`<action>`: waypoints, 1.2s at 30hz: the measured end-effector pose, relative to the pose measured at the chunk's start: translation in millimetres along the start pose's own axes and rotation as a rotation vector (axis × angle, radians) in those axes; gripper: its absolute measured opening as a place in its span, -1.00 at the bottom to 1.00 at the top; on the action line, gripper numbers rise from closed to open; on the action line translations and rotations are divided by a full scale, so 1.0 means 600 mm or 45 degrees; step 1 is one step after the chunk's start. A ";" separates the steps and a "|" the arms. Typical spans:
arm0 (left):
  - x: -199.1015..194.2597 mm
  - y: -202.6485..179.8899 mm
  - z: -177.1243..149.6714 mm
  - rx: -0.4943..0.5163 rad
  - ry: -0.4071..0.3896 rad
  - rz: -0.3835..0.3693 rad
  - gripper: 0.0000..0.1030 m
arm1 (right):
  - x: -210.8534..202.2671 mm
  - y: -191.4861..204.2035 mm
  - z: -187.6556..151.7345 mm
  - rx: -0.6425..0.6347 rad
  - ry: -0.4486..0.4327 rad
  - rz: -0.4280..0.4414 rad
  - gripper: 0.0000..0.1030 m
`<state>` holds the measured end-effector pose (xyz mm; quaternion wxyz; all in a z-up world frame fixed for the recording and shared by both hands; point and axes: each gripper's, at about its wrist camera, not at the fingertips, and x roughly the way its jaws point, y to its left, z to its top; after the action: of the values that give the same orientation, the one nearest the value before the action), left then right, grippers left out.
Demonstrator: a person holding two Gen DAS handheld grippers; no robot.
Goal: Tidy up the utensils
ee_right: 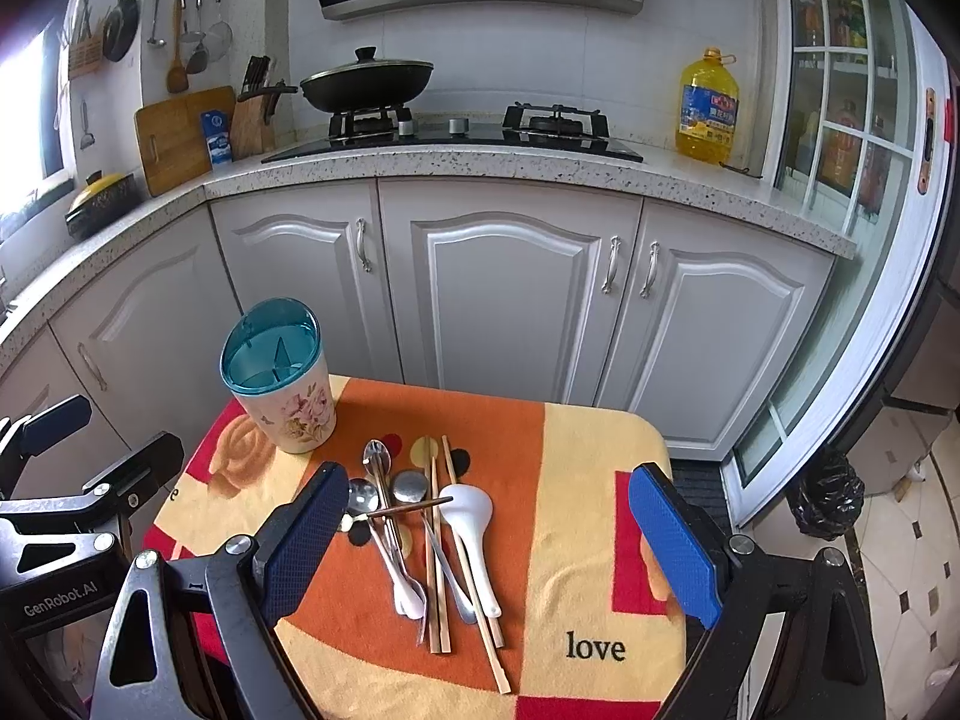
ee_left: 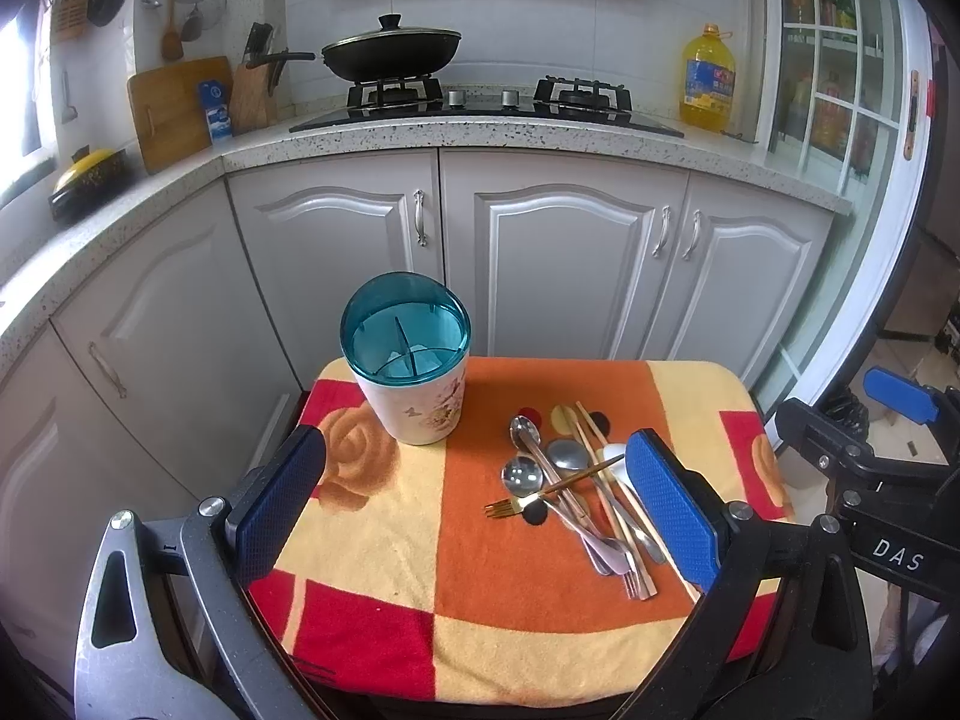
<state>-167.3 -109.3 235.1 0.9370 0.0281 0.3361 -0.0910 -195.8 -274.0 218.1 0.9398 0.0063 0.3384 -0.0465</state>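
Observation:
A floral utensil holder with a teal divided top stands upright at the back left of a small table covered by a towel; it also shows in the right wrist view. A pile of utensils lies right of it: metal spoons, a gold fork, wooden chopsticks, a white ceramic spoon. My left gripper is open and empty above the table's front. My right gripper is open and empty, its fingers either side of the pile.
White kitchen cabinets stand close behind the table. The counter holds a hob with a lidded pan, a knife block, a cutting board and an oil bottle. A glass door is at the right, a black bag on the floor.

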 end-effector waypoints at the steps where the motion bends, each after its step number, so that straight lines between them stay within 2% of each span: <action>1: 0.000 0.001 0.000 -0.001 -0.001 0.000 0.96 | 0.000 0.000 0.001 -0.001 0.000 0.001 0.81; 36: 0.008 -0.008 -0.008 0.018 0.018 0.011 0.96 | 0.007 -0.002 -0.004 -0.018 0.038 -0.001 0.81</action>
<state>-167.6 -114.4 228.3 0.9347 0.0366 0.3421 -0.0892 -194.1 -275.2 213.7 0.9347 0.0004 0.3526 -0.0444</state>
